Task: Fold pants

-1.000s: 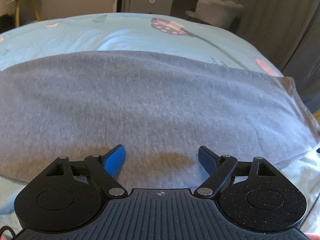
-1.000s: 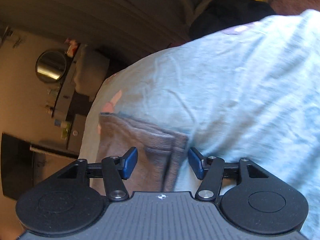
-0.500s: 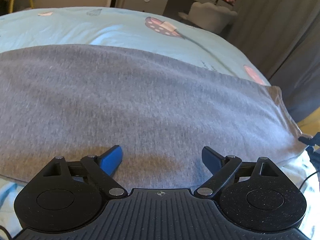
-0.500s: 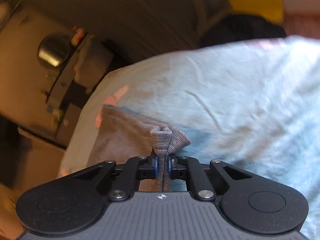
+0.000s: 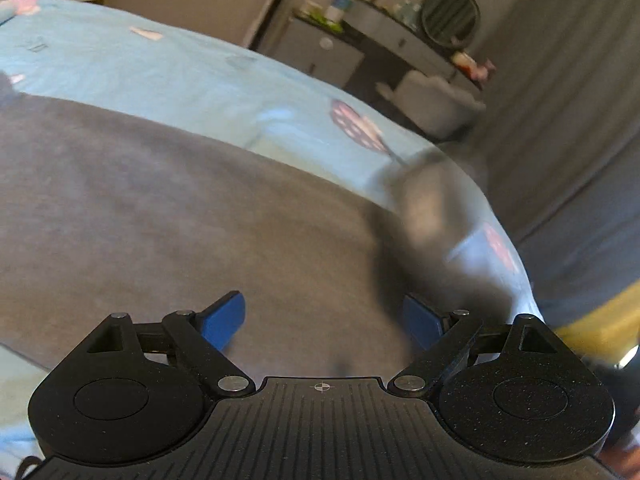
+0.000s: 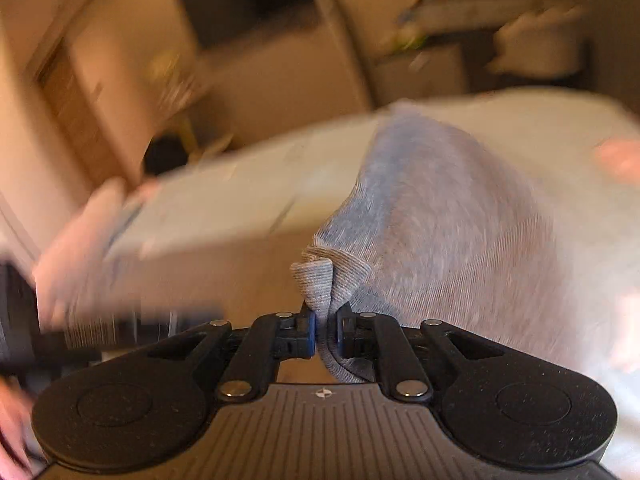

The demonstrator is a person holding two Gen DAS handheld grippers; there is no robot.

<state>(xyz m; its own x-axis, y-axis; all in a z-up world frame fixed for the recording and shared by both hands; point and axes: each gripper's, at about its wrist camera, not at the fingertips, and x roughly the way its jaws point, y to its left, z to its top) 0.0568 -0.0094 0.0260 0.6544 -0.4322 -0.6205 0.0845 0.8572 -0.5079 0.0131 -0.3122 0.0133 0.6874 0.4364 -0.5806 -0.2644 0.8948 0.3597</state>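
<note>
While the right gripper [image 6: 325, 330] is clenched on the lifted end of the pants [image 5: 168, 216], their length runs leftward across the bed [image 5: 132, 64]; the left gripper [image 5: 322, 318] hangs released over the middle, the raised end apparently blurring at its right.

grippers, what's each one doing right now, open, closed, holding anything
left gripper: open, holding nothing, above the grey pants.
right gripper: closed on a bunched edge of the pants.

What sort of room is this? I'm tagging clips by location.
Most likely a bedroom: grey pants lie spread on a bed with a light blue patterned sheet, and behind it stands a dressing table with a round mirror.
</note>
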